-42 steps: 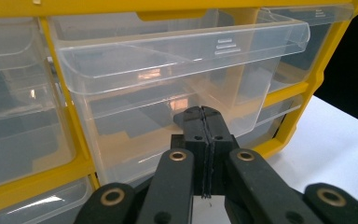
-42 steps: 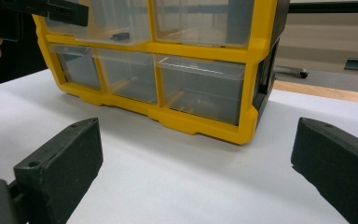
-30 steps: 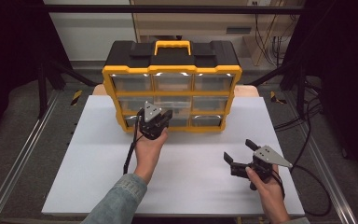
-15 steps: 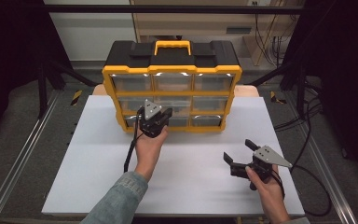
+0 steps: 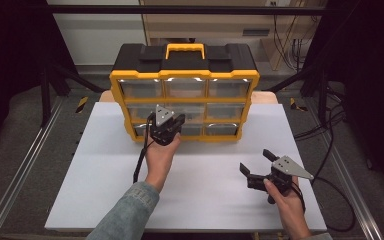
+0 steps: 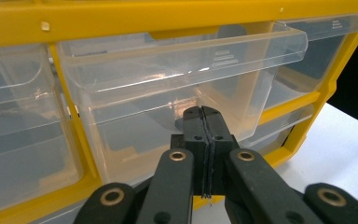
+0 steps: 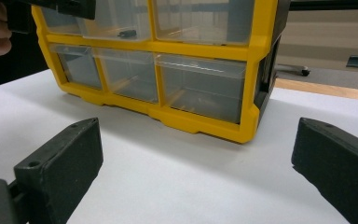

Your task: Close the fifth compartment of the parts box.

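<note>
At the left of the high view, a sleeved forearm reaches forward from the bottom edge, the left hand stretched out with its wrist straight. It holds the left gripper against the front of the yellow organizer box, at the middle column between the middle and bottom rows. In the left gripper view its jaws are pressed together, their tips touching the front of a clear middle drawer that stands pulled out a little from the yellow frame; whether they pinch anything between them I cannot tell. The box stands at the far side of the white table, black lid and yellow handle on top. To the right, the right hand rests low near the front edge, well apart from the box. Its right gripper points left and forward, jaws spread wide with nothing between them.
</note>
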Demonstrator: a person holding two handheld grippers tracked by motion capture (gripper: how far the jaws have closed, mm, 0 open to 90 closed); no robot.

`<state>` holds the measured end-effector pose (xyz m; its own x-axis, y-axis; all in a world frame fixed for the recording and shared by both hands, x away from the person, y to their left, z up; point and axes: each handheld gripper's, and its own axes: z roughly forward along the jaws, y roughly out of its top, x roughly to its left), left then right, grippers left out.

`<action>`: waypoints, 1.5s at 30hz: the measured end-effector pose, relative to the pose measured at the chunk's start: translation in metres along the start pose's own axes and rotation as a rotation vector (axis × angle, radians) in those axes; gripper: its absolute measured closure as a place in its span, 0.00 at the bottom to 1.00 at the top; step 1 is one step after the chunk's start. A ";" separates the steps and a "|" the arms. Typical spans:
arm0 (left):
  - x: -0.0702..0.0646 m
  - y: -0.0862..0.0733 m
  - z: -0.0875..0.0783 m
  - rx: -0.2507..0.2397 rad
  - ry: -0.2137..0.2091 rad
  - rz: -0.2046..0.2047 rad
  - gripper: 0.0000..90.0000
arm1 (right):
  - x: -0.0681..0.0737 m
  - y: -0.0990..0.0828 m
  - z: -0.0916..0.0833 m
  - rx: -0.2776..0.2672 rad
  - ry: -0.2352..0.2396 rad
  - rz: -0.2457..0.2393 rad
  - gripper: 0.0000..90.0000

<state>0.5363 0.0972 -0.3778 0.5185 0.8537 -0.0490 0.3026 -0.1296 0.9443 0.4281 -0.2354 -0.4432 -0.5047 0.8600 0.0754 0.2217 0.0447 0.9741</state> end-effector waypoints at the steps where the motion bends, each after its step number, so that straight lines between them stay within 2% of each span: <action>1: 0.000 0.000 0.000 0.001 0.000 0.000 0.99 | 0.000 0.000 0.000 0.000 -0.001 -0.003 0.02; 45: -0.001 0.006 0.010 0.009 0.010 0.003 0.99 | 0.000 0.000 0.000 -0.002 0.007 -0.003 0.02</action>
<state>0.5457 0.0906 -0.3750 0.5112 0.8584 -0.0428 0.3079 -0.1364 0.9416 0.4281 -0.2349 -0.4433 -0.5115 0.8561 0.0742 0.2190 0.0463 0.9746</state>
